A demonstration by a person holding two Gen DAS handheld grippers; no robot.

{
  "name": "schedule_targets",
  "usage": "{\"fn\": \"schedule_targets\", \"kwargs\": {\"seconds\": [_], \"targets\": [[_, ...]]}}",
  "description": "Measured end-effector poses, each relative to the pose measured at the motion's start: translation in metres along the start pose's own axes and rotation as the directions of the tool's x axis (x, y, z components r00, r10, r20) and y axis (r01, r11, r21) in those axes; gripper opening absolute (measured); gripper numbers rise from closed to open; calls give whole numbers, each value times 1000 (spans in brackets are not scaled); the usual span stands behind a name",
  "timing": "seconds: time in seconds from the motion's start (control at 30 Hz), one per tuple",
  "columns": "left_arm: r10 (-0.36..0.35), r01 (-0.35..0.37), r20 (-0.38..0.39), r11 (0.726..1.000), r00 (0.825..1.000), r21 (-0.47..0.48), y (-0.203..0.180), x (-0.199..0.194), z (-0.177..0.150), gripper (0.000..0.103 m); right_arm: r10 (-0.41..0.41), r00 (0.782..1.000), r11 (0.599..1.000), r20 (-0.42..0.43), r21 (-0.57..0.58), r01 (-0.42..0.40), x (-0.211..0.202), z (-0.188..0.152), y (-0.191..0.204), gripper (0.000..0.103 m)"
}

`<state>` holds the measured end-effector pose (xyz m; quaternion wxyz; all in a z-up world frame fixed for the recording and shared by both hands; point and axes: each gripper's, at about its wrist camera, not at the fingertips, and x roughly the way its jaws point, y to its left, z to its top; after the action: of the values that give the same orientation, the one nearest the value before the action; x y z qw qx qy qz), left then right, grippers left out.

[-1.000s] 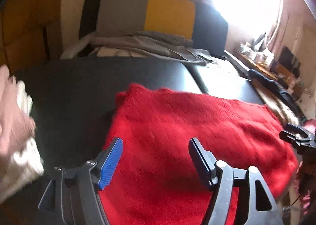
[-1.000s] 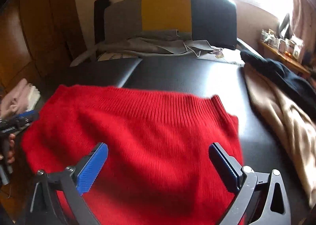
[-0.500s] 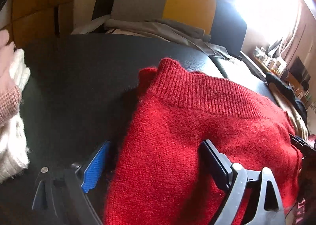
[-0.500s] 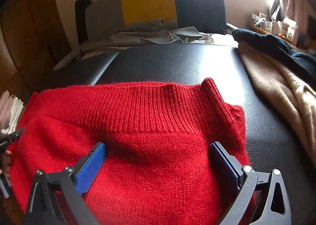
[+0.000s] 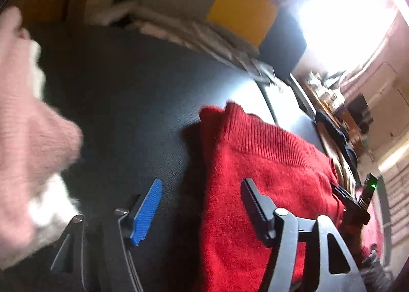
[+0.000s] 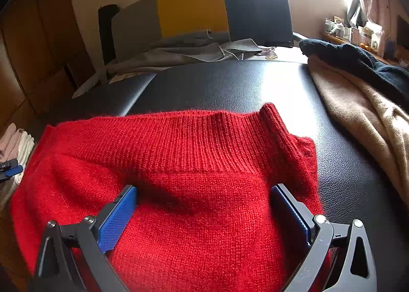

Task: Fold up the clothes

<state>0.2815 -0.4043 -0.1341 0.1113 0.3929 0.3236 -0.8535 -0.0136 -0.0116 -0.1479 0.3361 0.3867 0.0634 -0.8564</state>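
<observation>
A red knit sweater (image 6: 204, 164) lies folded on the black padded table (image 6: 230, 82), its ribbed hem toward the far side. My right gripper (image 6: 204, 205) is open, its blue pads pressed down on the sweater's near part. In the left wrist view the sweater (image 5: 268, 189) lies to the right. My left gripper (image 5: 202, 202) is open and straddles the sweater's left edge, one finger over the bare table (image 5: 127, 100), the other over the knit. The right gripper (image 5: 355, 202) shows at the sweater's far right edge.
A pink and white folded pile (image 5: 25, 138) sits at the table's left edge, also in the right wrist view (image 6: 18, 143). A tan garment (image 6: 363, 112) and a black one (image 6: 358, 61) lie on the right. A grey-yellow chair (image 6: 191, 10) with grey cloth stands behind.
Both grippers have come lower and closer to the sweater. The left one has shifted left, off the sweater's middle to its left edge. The right one now presses on the knit.
</observation>
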Motion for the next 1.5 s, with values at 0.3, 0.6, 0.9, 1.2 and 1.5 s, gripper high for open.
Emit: {"fn": "schedule_targets", "kwargs": {"seconds": [0.3, 0.6, 0.9, 1.2, 1.5], "targets": [[-218, 219, -127, 976, 968, -6, -11, 59, 21, 55, 11, 1000, 1000, 7, 7, -11, 1, 0, -2, 103], [-248, 242, -58, 966, 967, -88, -4, 62, 35, 11, 21, 1000, 1000, 7, 18, -21, 1, 0, -3, 103], [-193, 193, 12, 976, 981, -95, -5, 22, 82, 11, 272, 943, 951, -192, -99, -295, -32, 19, 0, 103], [-136, 136, -4, 990, 991, -43, -31, -20, 101, 11, 305, 873, 844, -380, -316, -433, -34, 20, 31, 103], [-241, 239, -28, 969, 970, -63, -90, -41, 93, 11, 199, 828, 776, -524, -432, -460, 19, 3, 32, 103]]}}
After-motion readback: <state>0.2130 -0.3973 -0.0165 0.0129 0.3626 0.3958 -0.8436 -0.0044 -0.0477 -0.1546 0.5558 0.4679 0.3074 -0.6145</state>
